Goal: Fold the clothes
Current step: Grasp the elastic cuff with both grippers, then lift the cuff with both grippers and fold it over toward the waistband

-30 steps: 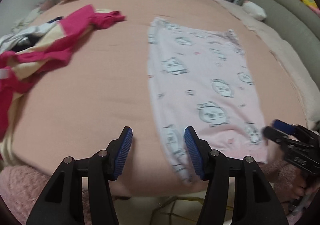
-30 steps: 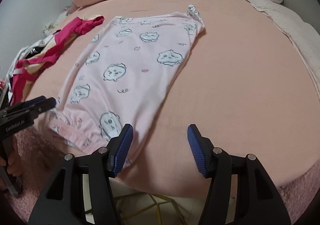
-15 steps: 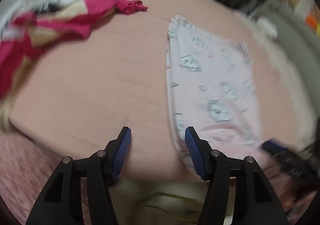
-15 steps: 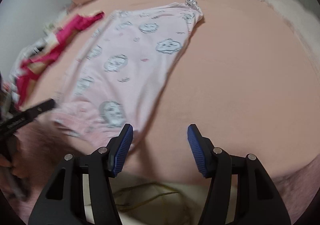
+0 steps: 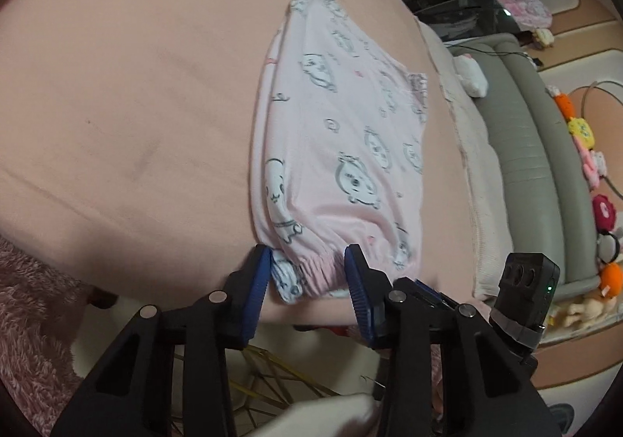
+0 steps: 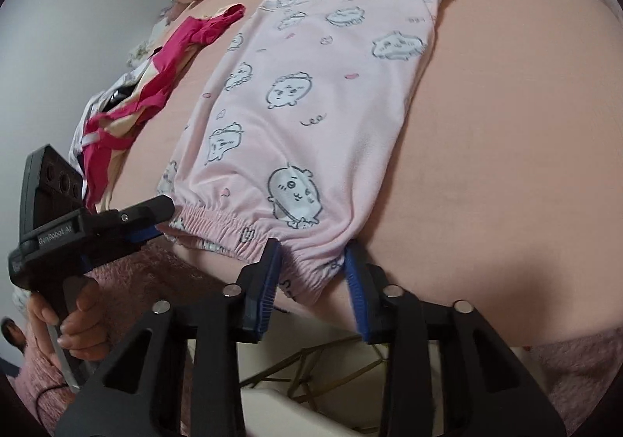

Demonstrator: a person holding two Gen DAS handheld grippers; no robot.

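Both hand-held grippers are working the near edge of the pink printed garment (image 6: 311,118), which is lying flat on the peach bed (image 6: 506,125) w/ its elastic waistband (image 6: 222,221) hanging right at the bed's front edge, just ahead of the fingertips. The left hand-held gripper (image 5: 307,281) is straddling one waistband corner: jaws have just been closing, the cloth is sitting between the blue pads, left pad looks to be touching it, right pad still apart, so not clenched yet. The right hand-held gripper (image 6: 313,281) is straddling the opposite corner, jaws also just been closing, gathered elastic between the pads and close to both; whether they're pressing yet I can't tell for sure, reads as not fully. To do this step well, imo: finish closing both sides before lifting, and take the full thickness of the band, both layers, not only the top one. Keep the two grips level w/ each other so the edge is coming up straight and the fold is landing square toward the far hem beyond the fingertips. Lift only enough to clear the bed, since soft knit is likely to sag and drag in the middle. The red and cream clothes (image 6: 155,86) are lying to the left of the left hand-held gripper, apart from the garment; no need to go near.
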